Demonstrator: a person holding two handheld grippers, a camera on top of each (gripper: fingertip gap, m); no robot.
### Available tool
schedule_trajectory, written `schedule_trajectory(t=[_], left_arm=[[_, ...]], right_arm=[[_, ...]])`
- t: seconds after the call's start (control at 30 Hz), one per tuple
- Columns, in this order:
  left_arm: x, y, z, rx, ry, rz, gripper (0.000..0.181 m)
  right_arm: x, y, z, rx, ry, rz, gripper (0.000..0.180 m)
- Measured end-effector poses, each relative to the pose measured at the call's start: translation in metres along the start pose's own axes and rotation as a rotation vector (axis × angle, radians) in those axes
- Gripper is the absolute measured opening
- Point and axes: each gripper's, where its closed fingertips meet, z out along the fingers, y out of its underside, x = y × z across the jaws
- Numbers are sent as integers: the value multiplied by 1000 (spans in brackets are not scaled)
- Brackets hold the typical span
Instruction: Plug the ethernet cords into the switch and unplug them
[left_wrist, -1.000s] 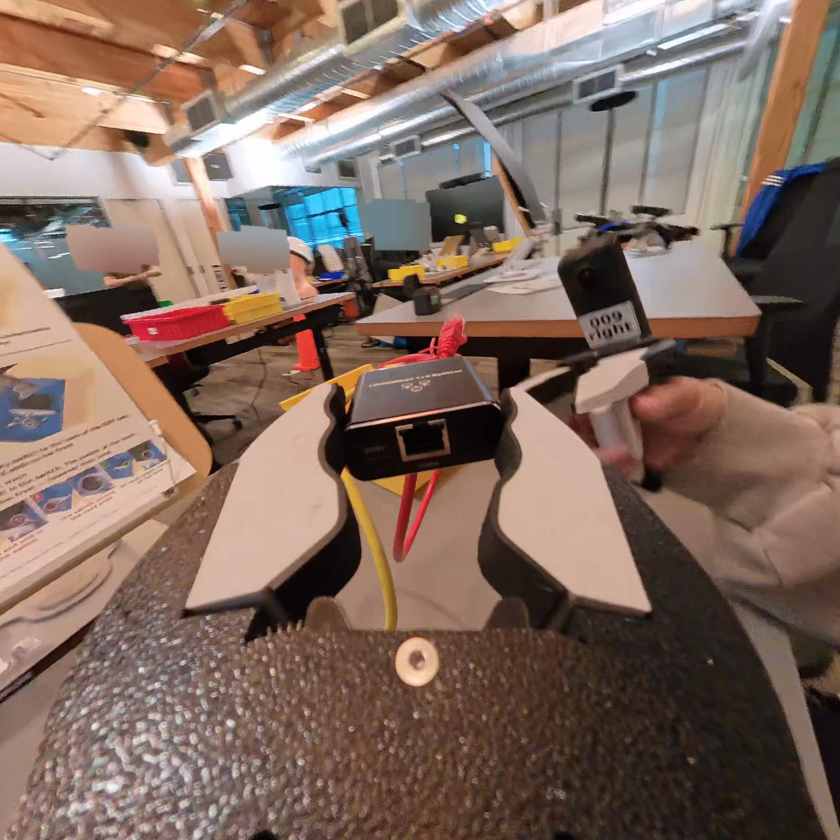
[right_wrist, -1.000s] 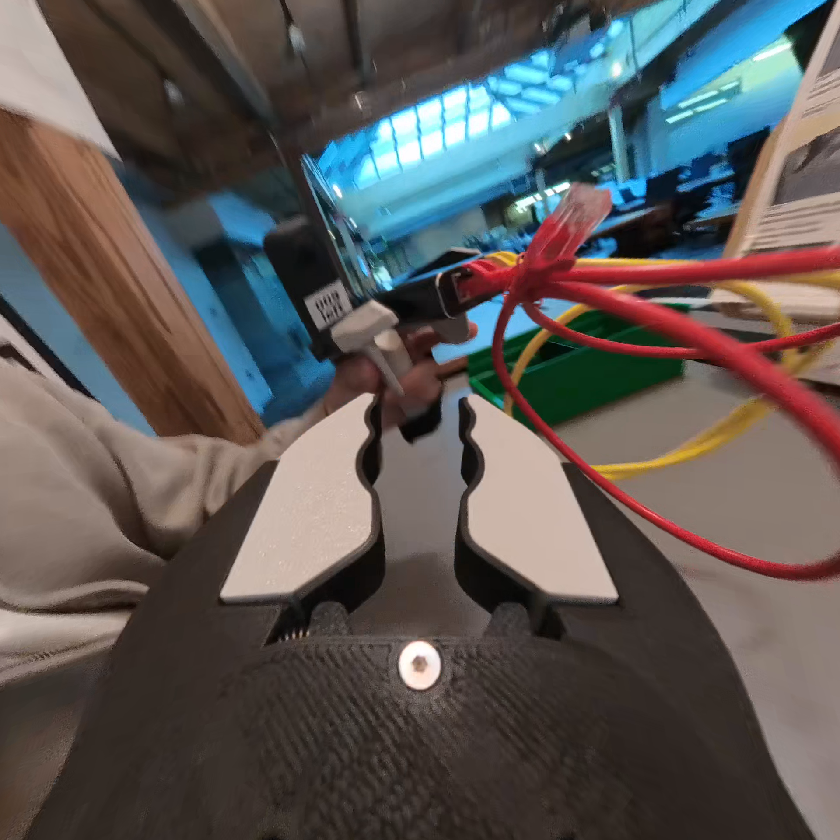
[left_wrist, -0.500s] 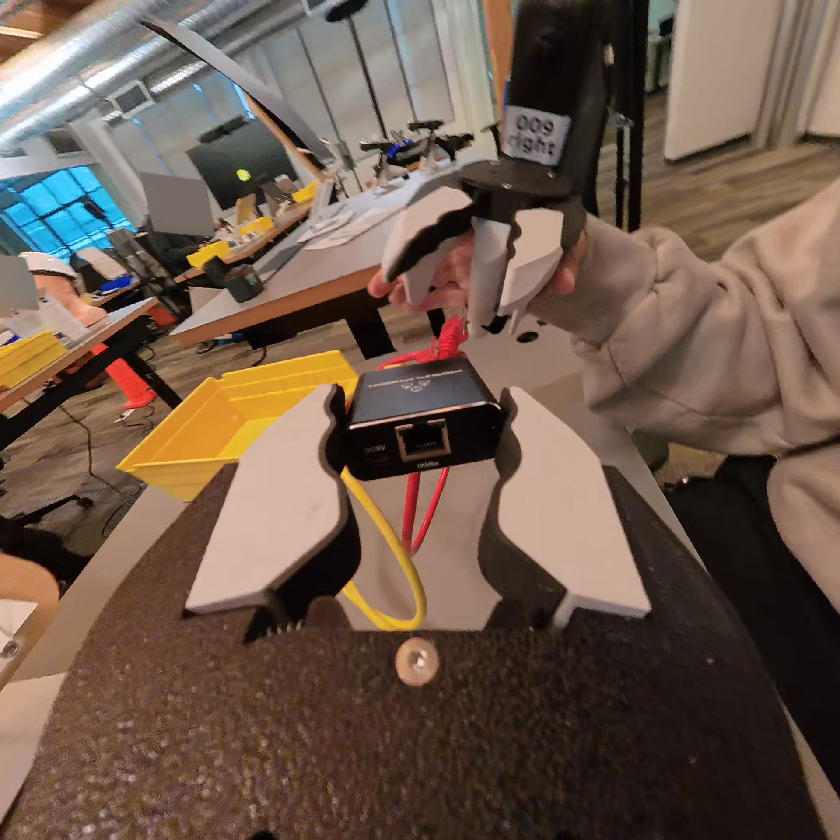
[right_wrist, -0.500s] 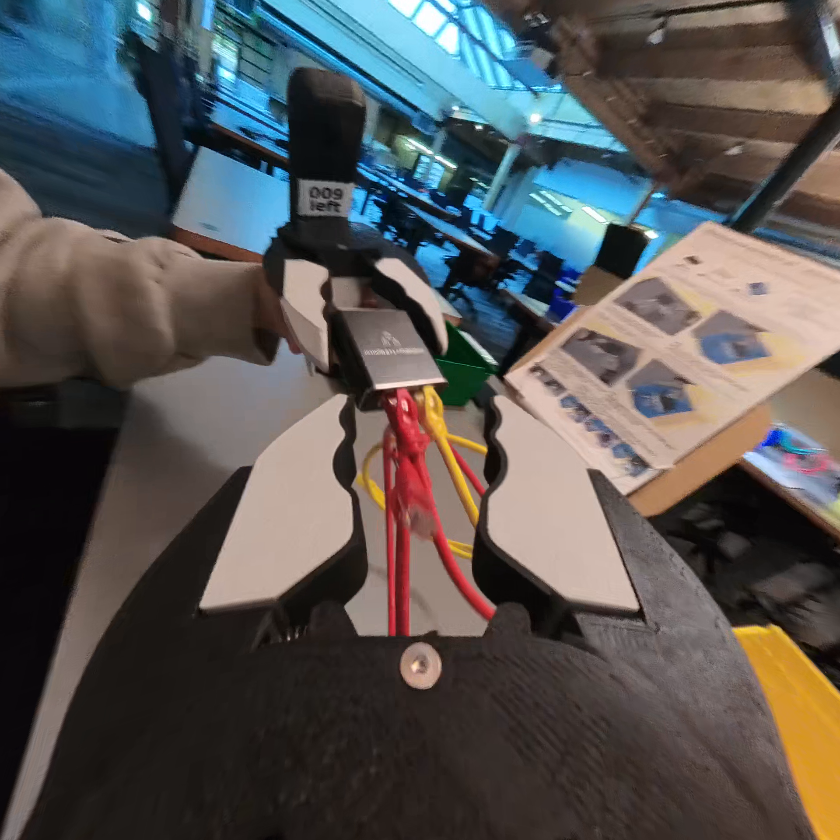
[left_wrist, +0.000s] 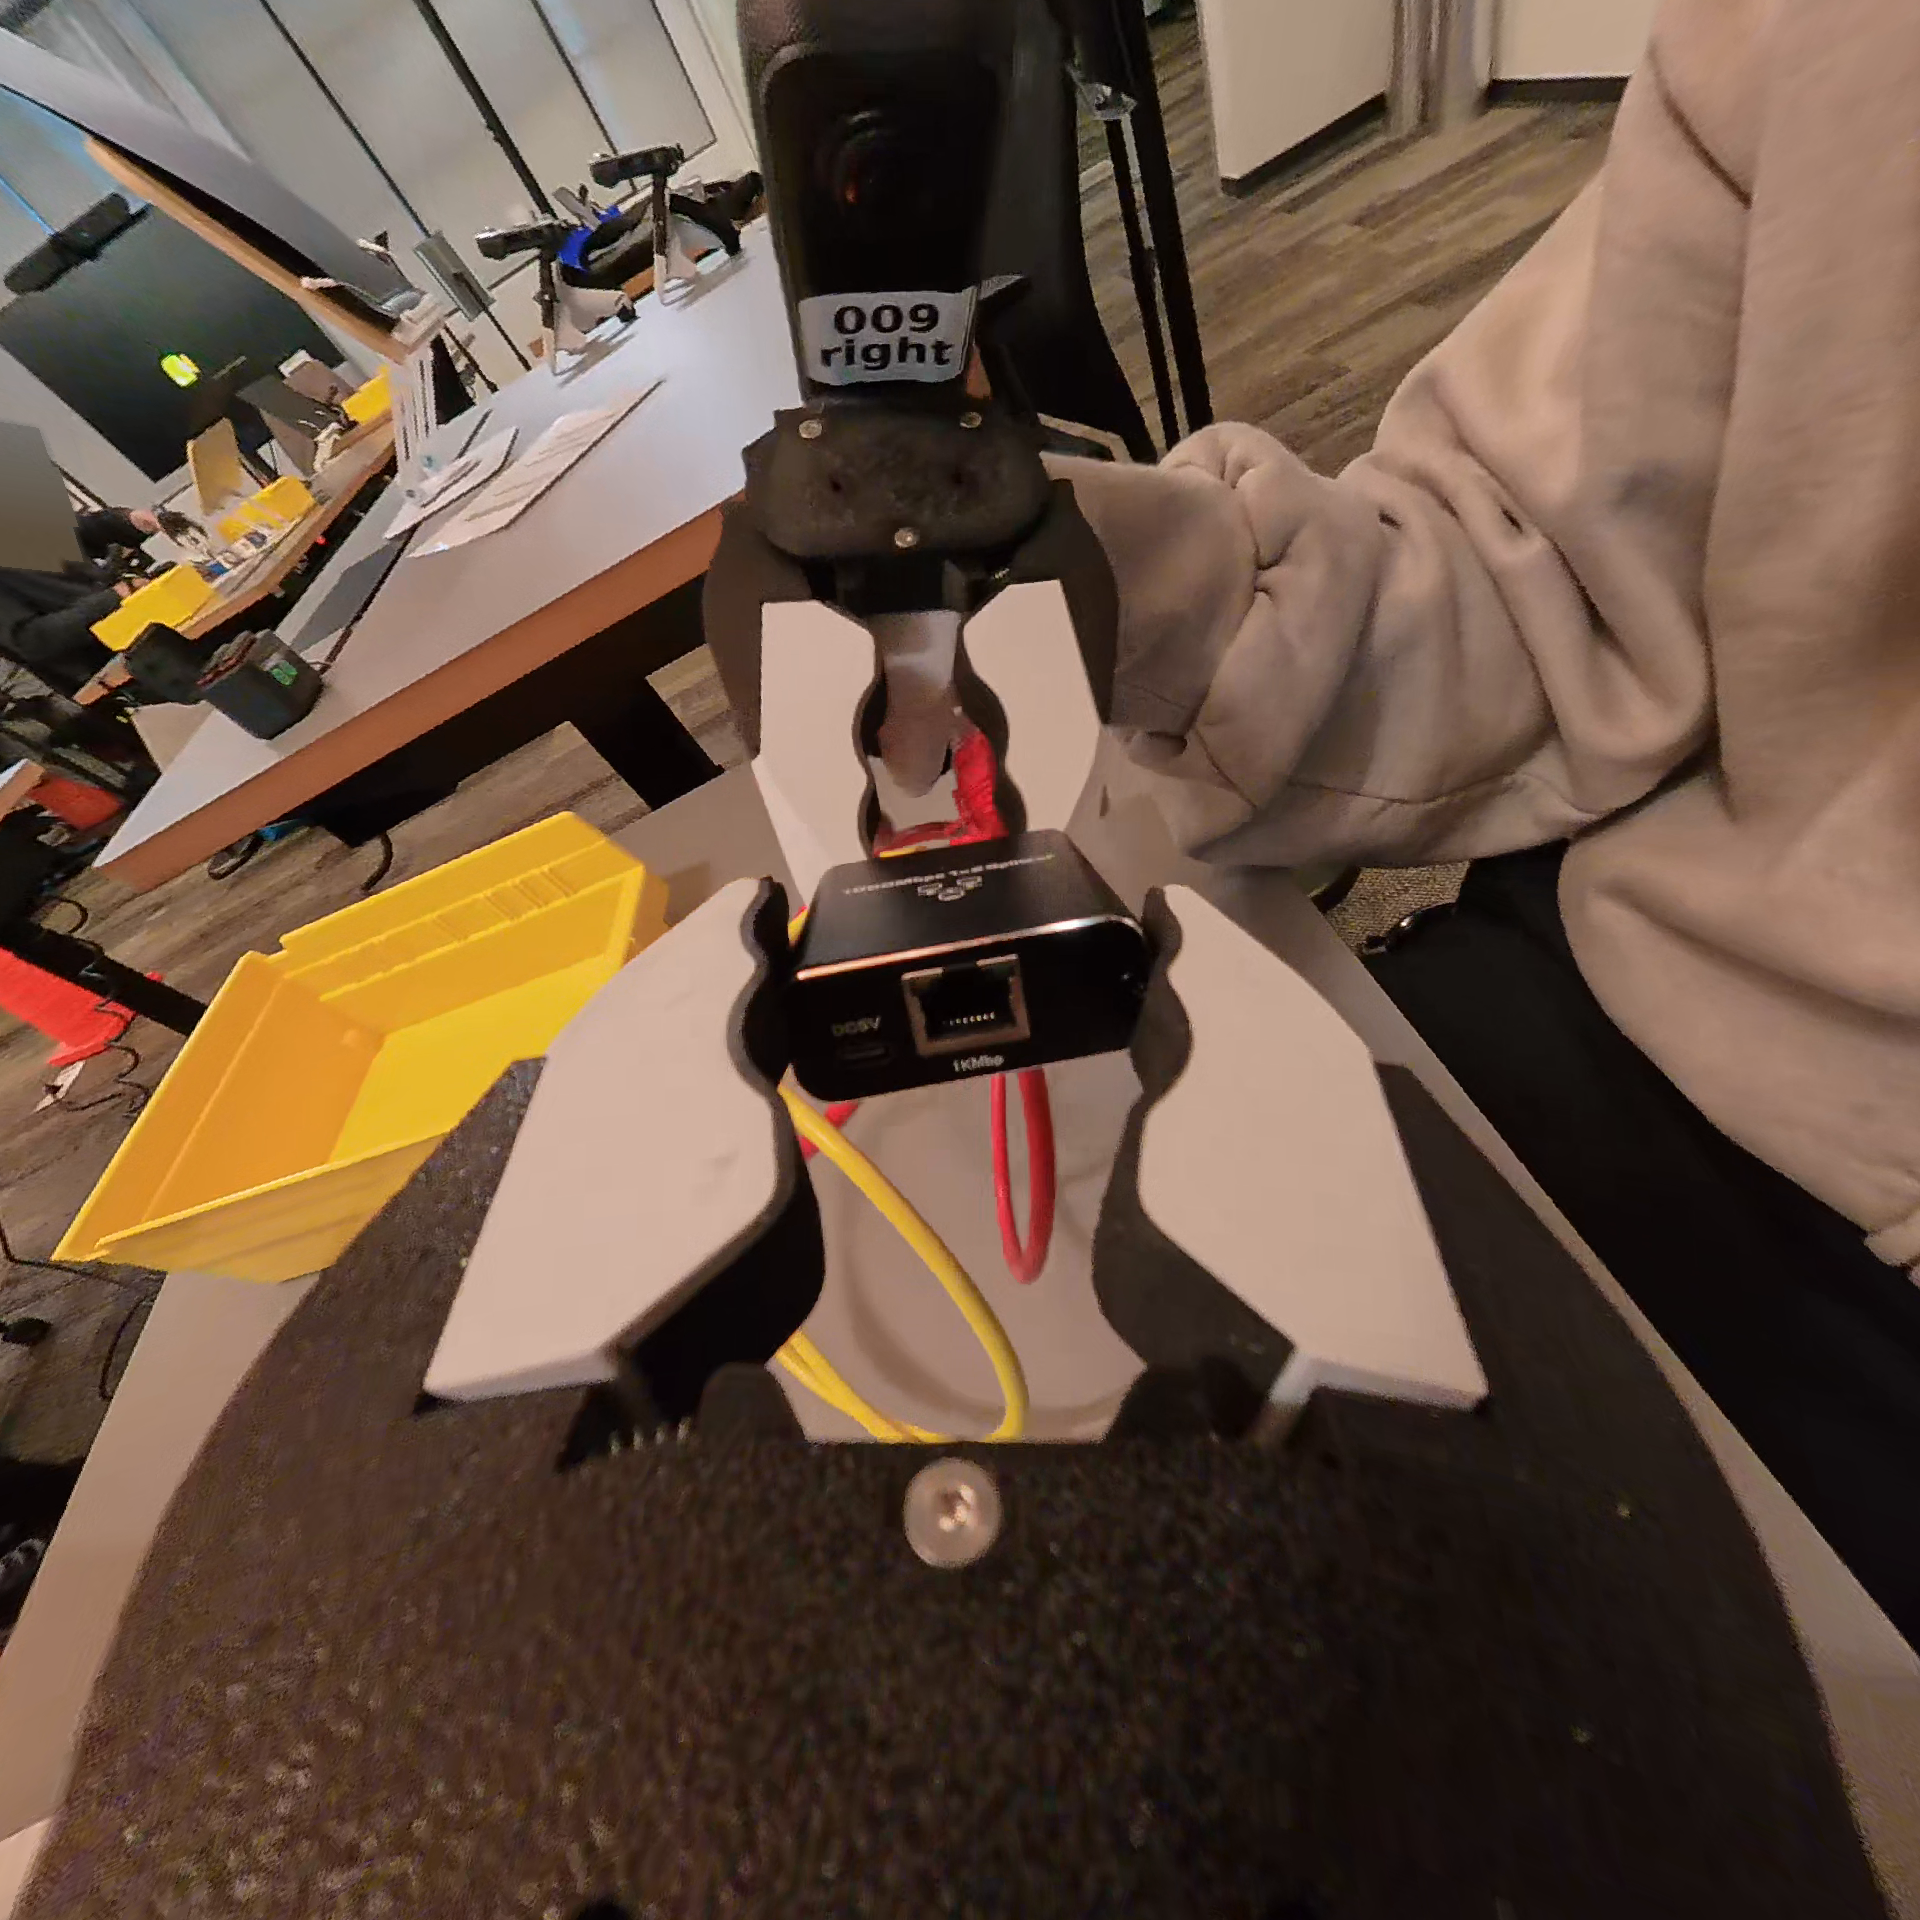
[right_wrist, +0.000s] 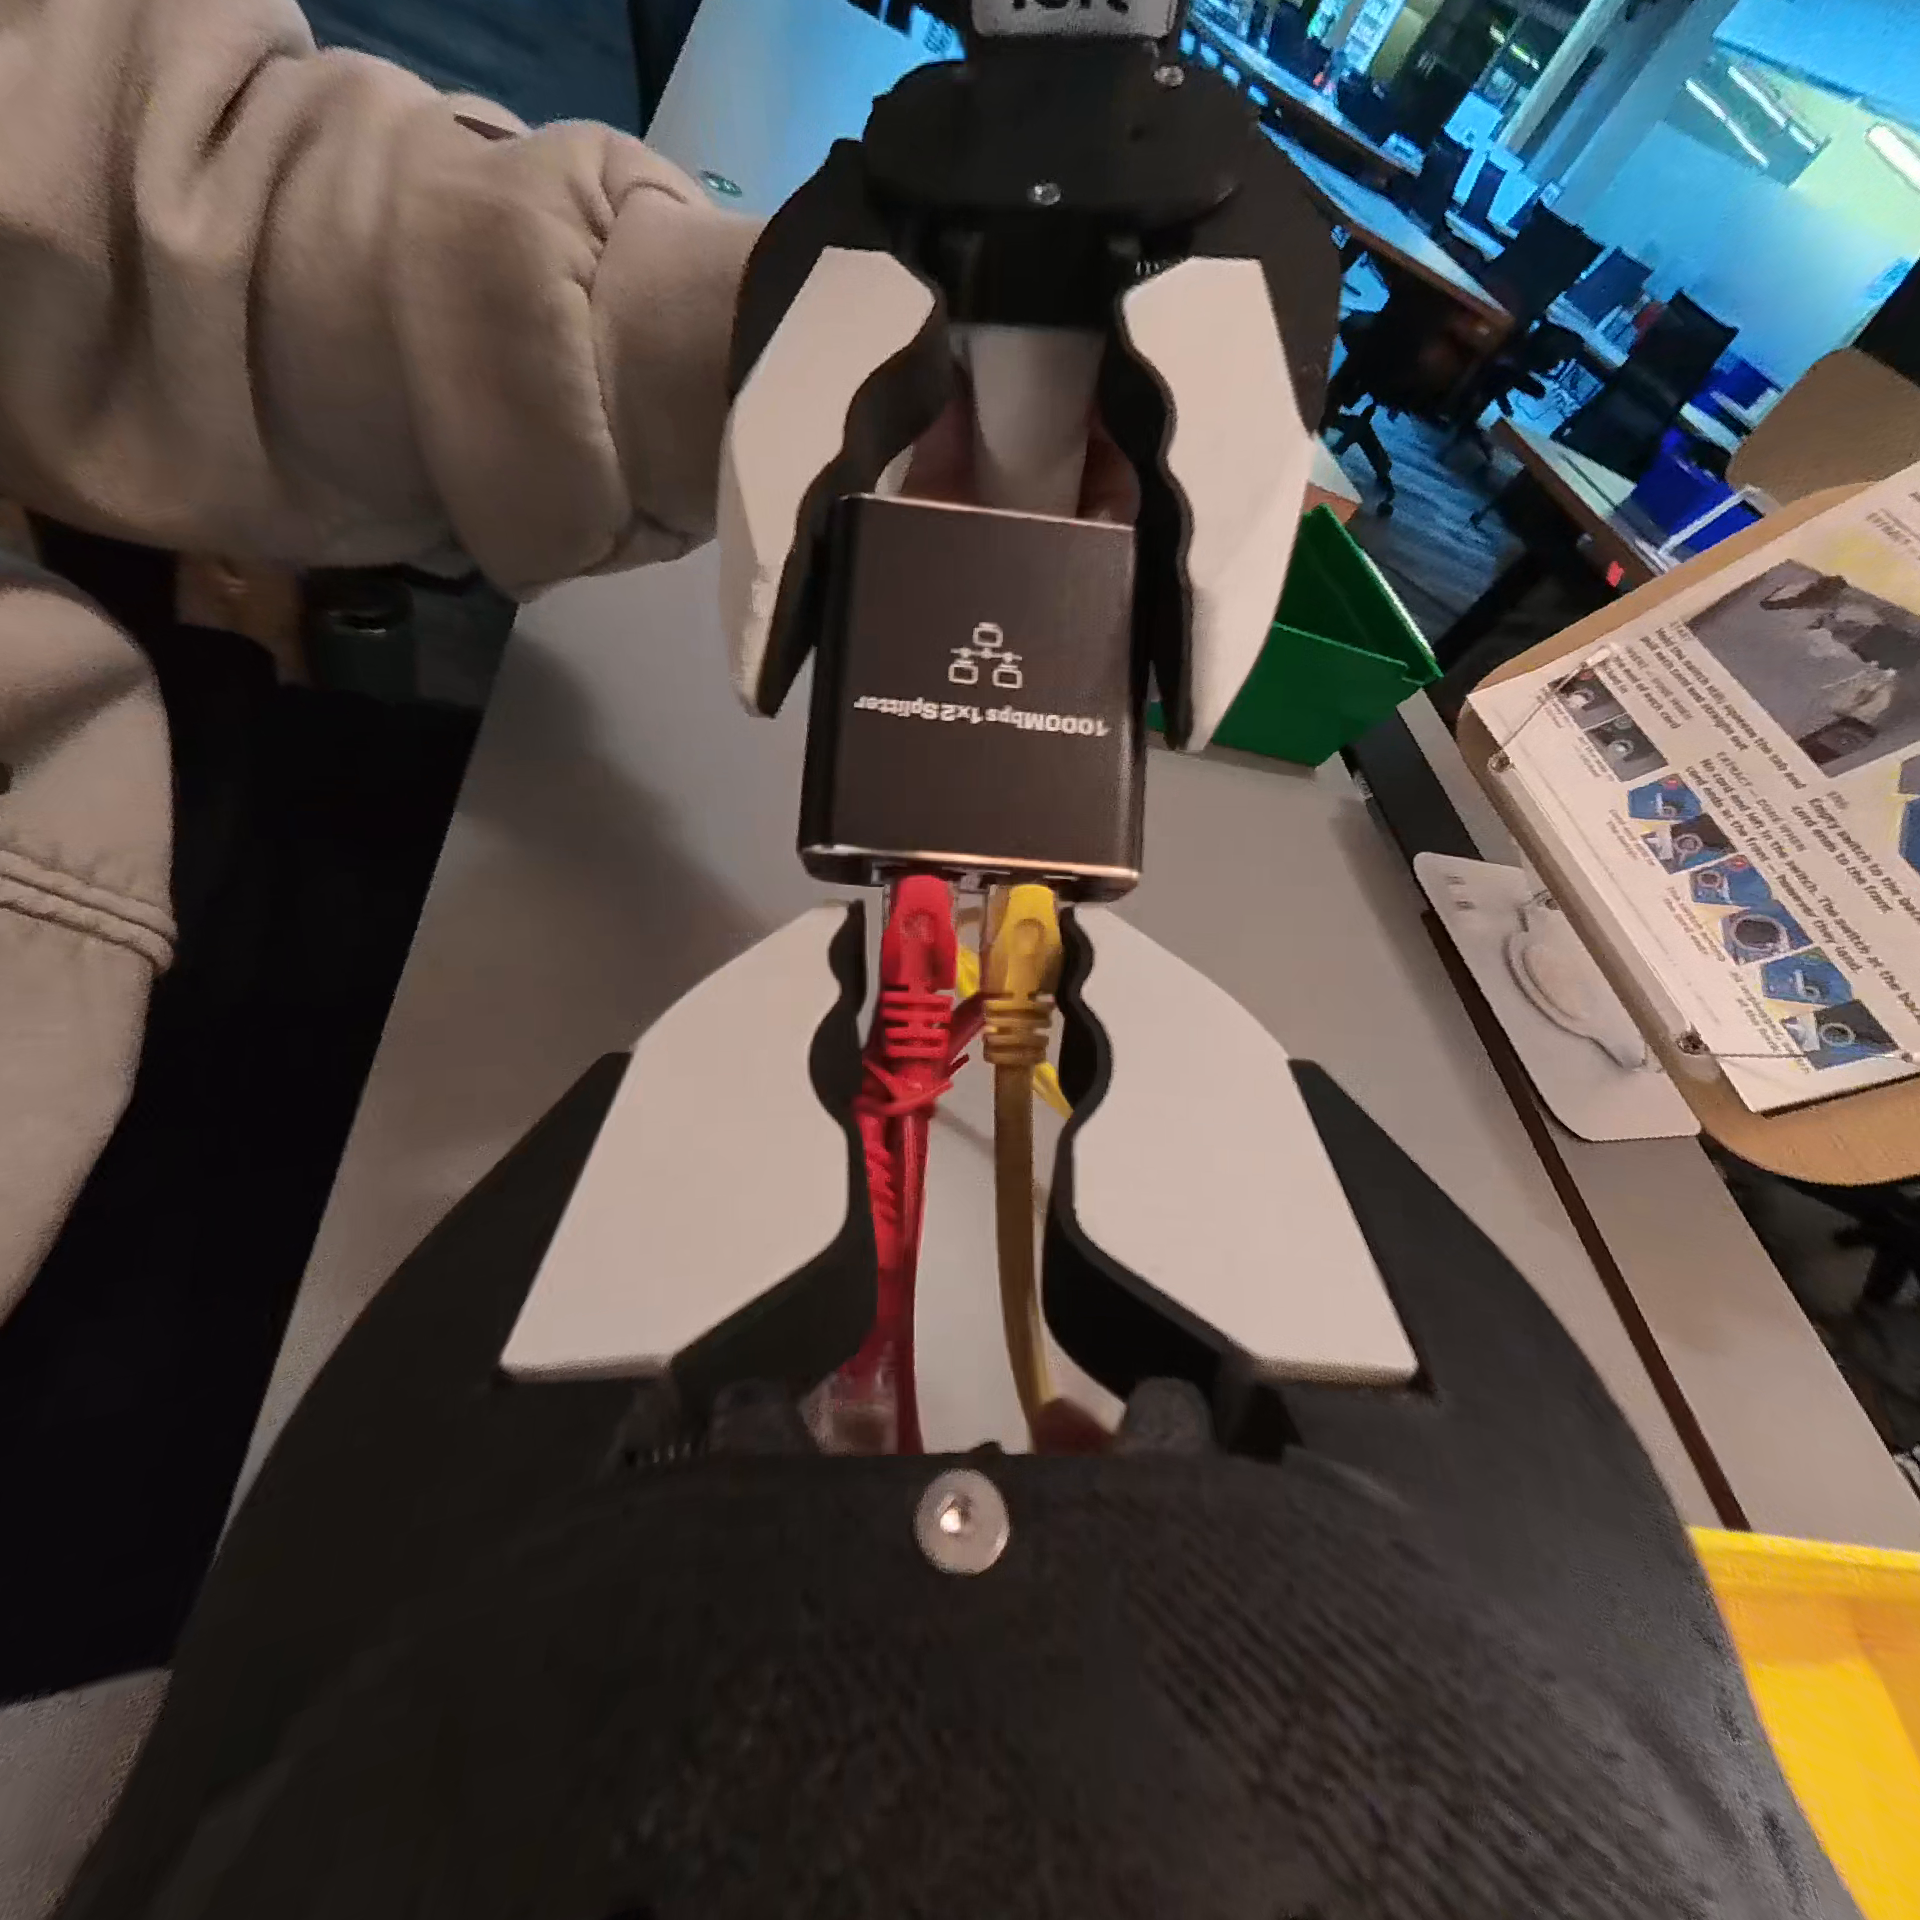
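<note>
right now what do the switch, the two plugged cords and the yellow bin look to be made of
The switch: seemingly metal, dark brushed satin casing with a soft sheen, though coated plastic is possible. The red cord and yellow cord: flexible rubbery plastic jackets with ribbed moulded boots at the plugs. The yellow bin: rigid moulded plastic, smooth and slightly glossy, with thin walls and ribs.

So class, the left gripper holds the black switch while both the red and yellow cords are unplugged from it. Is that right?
Not quite. In the right wrist view the red cord and yellow cord are both plugged into the switch. The left gripper does hold it.
</note>
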Motion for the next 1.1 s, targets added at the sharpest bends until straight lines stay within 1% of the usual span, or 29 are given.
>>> schedule_trajectory(t=[0.1,0.2,0.3,0.47,0.6,0.67,0.73,0.8,0.93,0.97,1.0,1.03,1.1], left_arm=[[2,2,-3,-11,13,2,64],[0,12,-5,-72,-5,21,64],[-2,20,-10,-94,-22,-27,64],[-17,25,-20,-87,-166,-117,63],[-11,28,-18,-124,-158,-104,63],[-9,22,-15,-96,-153,-92,63],[-8,16,-13,-47,-151,-105,63],[-9,12,-12,-19,-150,-118,63],[-11,14,-7,-51,-160,-109,63],[-11,15,-5,-59,-160,-102,63],[-9,15,-3,-61,-156,-95,63],[-9,14,-1,-62,-160,-90,63],[-10,12,1,-47,-165,-83,62]], right_arm=[[0,5,9,-52,-10,11,31],[3,14,17,-129,10,8,30],[5,16,24,-115,2,51,30],[17,14,24,-122,81,70,30],[10,17,24,-164,53,45,30],[6,16,23,-161,33,47,30],[2,11,21,-117,4,63,36],[2,11,22,-105,9,83,50],[4,21,27,-148,25,73,53],[8,23,28,-149,40,84,56],[16,25,27,-149,93,100,72],[21,27,26,-145,116,117,81],[14,26,27,-122,65,128,80]])
